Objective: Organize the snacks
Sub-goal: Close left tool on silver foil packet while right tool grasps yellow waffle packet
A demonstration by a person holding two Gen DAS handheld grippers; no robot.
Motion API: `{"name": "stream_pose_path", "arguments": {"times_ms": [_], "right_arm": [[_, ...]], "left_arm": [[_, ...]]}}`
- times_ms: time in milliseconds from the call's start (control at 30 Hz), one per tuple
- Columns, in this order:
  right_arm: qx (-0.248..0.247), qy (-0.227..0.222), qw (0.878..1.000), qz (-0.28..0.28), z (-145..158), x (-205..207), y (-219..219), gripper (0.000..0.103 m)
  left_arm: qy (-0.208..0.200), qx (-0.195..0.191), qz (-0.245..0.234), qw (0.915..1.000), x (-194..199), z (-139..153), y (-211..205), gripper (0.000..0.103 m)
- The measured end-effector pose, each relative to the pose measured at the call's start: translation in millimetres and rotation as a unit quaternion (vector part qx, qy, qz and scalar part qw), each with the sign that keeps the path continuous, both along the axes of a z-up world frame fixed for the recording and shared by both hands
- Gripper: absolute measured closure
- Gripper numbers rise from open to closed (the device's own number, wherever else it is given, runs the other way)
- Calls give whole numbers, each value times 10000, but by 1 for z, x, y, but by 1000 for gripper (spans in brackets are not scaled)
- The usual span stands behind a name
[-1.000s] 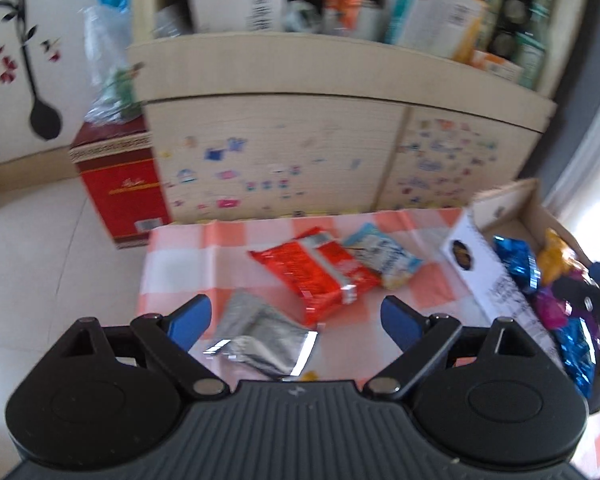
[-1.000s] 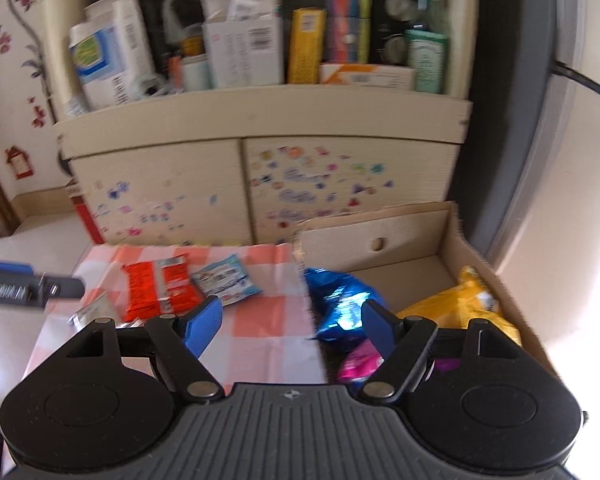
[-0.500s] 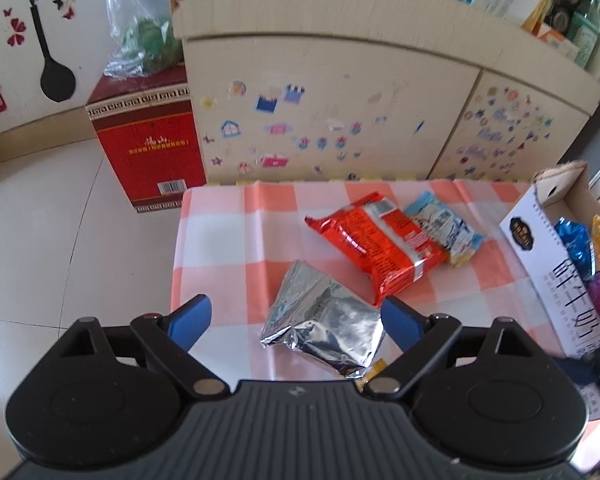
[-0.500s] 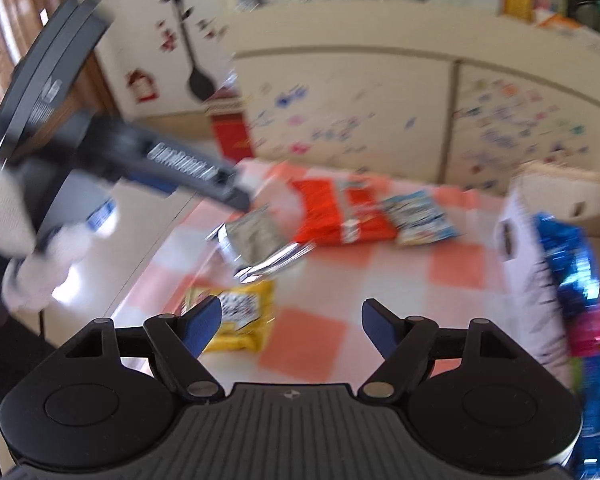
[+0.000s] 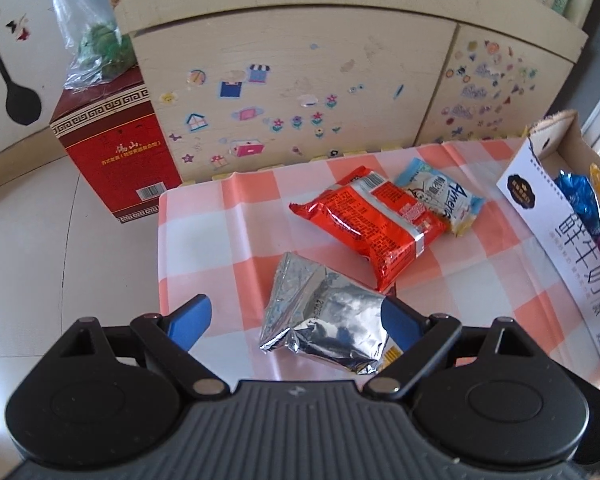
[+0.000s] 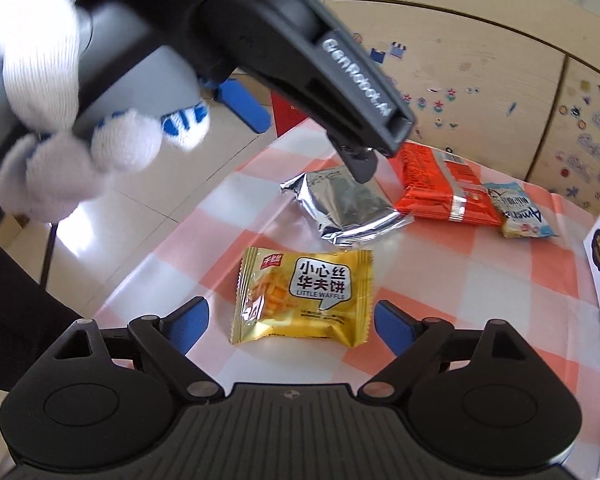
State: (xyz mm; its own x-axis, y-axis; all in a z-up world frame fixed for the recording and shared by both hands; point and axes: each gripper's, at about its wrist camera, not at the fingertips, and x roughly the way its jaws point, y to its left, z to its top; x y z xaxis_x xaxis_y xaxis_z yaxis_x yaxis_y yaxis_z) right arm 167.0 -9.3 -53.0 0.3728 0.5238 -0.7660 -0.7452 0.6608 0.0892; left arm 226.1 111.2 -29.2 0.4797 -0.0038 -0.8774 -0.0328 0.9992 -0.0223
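Observation:
On the orange-checked cloth (image 5: 220, 220) lie a silver packet (image 5: 324, 320), a red packet (image 5: 368, 224) and a light-blue packet (image 5: 444, 196). My left gripper (image 5: 296, 322) hangs open over the silver packet, which sits between its fingers, nearer the right one, ungripped. In the right wrist view a yellow waffle packet (image 6: 304, 296) lies flat between the fingers of my right gripper (image 6: 291, 326). Its jaws are opening and do not touch it. A gloved hand (image 6: 48, 120) holds the left tool above the silver packet (image 6: 344, 208).
A white cardboard box (image 5: 560, 220) with blue, yellow and purple snacks inside stands at the cloth's right edge. Behind is a stickered cabinet (image 5: 320, 80). A red carton (image 5: 112, 148) stands on the tiled floor to the left.
My right gripper swung left and down from the box to the yellow packet, and its jaws widened. My left gripper sank closer to the silver packet.

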Motion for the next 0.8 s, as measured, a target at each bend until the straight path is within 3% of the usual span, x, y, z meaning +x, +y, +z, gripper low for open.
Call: {"name": "stream_pose_path", "arguments": {"times_ms": [267,333,433,633,800], "right_arm": [[-100,-251,9996,6,-6,-6,10,8],[-270,-254,9993,-32,-10,-6,11,18],[-250,-277,9993,-31,-8,-8,8,24],[-240,-85,9996,-121,-2,-6,0,34],[-290,34,9992,-266,1,-4,-11,36]], "left_arm": [[164,-81,-231,9996,7,-14,-8,12],[182,-80,-342,9992,8,-17,-13,12],[206,69,-497,9985,12,-23,-23,12],[354,350,-613,9969,18,-42,-35,11],[339,430,-595,9967,18,-46,-34,15]]}}
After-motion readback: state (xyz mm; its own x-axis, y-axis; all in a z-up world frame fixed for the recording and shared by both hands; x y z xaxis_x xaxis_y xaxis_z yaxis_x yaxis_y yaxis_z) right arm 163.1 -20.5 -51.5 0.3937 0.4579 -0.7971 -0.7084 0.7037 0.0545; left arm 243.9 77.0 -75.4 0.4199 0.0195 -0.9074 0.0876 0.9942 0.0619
